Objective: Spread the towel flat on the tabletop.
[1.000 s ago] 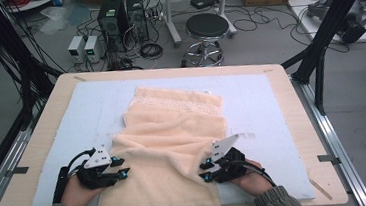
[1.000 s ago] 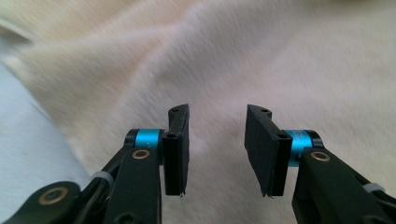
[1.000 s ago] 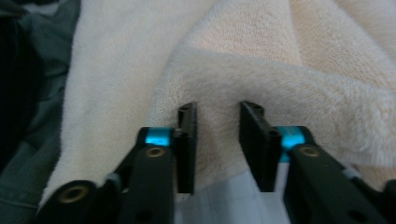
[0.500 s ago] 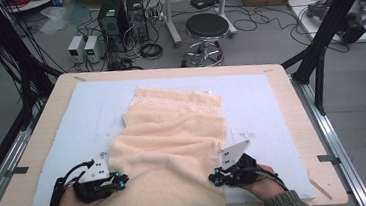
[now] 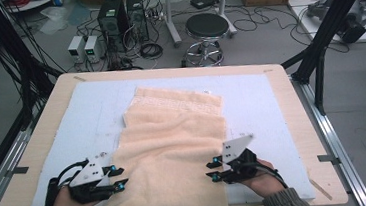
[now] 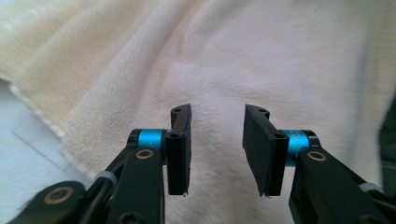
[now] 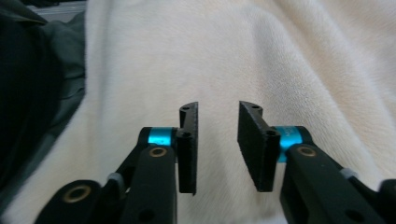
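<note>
A cream towel (image 5: 175, 149) lies lengthwise down the middle of the table, its near end hanging over the front edge and its far end folded in layers. My left gripper (image 5: 120, 178) sits at the towel's left edge near the front, jaws open over the pile (image 6: 219, 70) with nothing between them. At the towel's right edge my right gripper (image 5: 211, 170) points inward, also open, and the fabric (image 7: 233, 60) lies just beyond its tips. A hand holds each gripper from below.
A pale blue mat (image 5: 271, 105) covers the wooden table (image 5: 290, 88). Black frame posts (image 5: 330, 25) stand at both sides. On the floor behind are a stool (image 5: 207, 28), computer boxes (image 5: 113, 18) and cables.
Both grippers have slid back toward the front edge and drawn the towel's near end with them. Their jaws now stand open at the towel's two sides.
</note>
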The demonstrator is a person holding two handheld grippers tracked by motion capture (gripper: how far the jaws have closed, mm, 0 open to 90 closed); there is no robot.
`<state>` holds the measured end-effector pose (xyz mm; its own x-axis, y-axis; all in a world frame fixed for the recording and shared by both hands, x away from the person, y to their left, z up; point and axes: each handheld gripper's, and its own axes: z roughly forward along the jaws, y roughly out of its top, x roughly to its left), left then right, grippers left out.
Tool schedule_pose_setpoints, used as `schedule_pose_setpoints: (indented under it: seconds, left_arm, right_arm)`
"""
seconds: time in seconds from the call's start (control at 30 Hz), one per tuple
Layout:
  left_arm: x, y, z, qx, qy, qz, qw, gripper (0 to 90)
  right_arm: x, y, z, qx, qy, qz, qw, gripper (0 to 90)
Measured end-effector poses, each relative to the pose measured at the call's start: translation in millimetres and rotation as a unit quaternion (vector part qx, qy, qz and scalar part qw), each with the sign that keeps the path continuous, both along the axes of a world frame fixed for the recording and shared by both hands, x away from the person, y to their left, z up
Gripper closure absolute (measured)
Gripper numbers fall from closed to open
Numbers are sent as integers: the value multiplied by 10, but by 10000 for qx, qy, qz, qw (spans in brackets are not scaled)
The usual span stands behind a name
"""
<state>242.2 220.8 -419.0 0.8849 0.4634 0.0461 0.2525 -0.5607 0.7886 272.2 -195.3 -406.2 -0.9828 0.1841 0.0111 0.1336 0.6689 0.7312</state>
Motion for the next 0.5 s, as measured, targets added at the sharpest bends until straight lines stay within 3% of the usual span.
schedule_pose_setpoints:
  seconds: [0.1, 0.17, 0.27, 0.33, 0.5]
  left_arm:
    - [134, -84, -134, 105, 221, -94, 9997, 577]
    - [194, -133, -191, 195, 324, -216, 9991, 601]
    - [210, -156, -193, 164, 382, -289, 9987, 724]
    - [177, -161, -179, 183, 414, -302, 9985, 811]
    - [-26, -75, -110, 88, 506, -397, 9979, 842]
  right_arm:
    - [143, 119, -169, -288, 203, -50, 9994, 645]
    - [186, 176, -243, -547, 240, -33, 9982, 700]
    - [220, 174, -270, -377, 337, -31, 9987, 836]
    - [208, 158, -276, -327, 355, 20, 9988, 862]
    - [68, 111, -227, -333, 405, 185, 9985, 869]
